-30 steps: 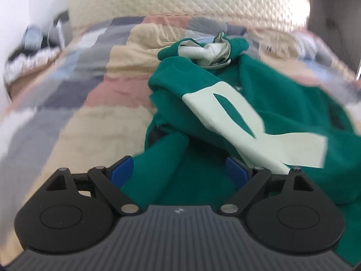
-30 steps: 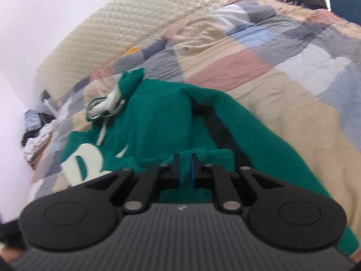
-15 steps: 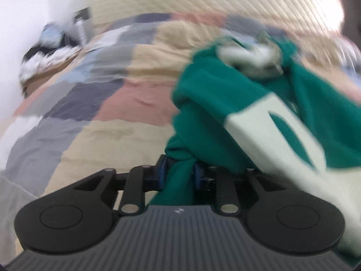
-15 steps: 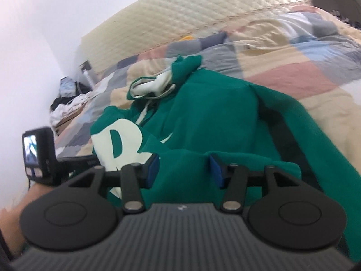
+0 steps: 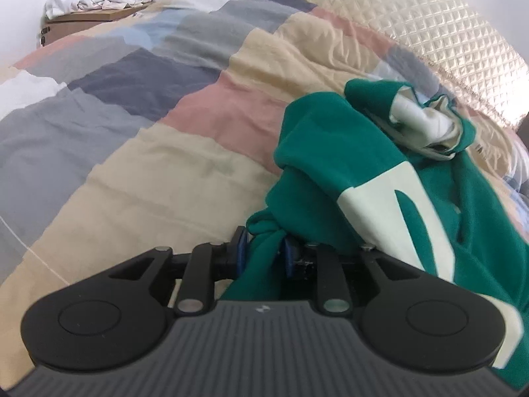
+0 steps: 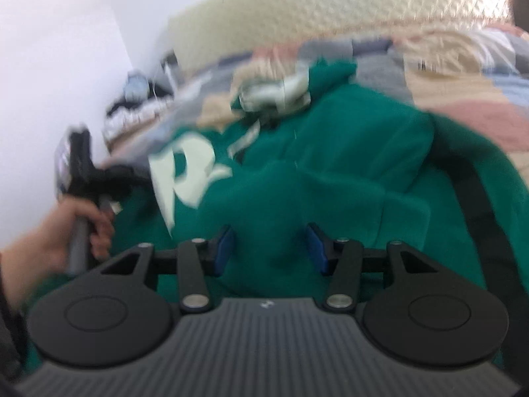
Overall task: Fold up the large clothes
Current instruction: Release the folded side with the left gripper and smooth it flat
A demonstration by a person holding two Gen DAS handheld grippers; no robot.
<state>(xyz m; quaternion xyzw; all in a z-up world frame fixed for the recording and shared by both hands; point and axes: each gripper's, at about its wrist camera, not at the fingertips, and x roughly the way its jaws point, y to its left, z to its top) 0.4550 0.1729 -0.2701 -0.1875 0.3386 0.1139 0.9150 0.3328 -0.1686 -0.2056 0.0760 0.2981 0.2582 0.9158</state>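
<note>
1. Green hoodie (image 5: pixel 330 139) lies crumpled on the patchwork bed (image 5: pixel 139 125); the left tool (image 5: pixel 263 253) pinches a bunched edge, likely to drag it flat.
2. Right view, blurred: right tool (image 6: pixel 269 248), jaws parted, hovers over hoodie cloth, gripping nothing, seemingly between holds.

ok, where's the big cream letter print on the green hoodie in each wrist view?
Left wrist: the cream letter print lies right of centre on the green hoodie, just above the gripper body.
Right wrist: the same print, blurred, sits left of centre, beside the hand that holds the other gripper.
Shared landmark: the bunched cream-lined hood, beyond the print in both views.
</note>
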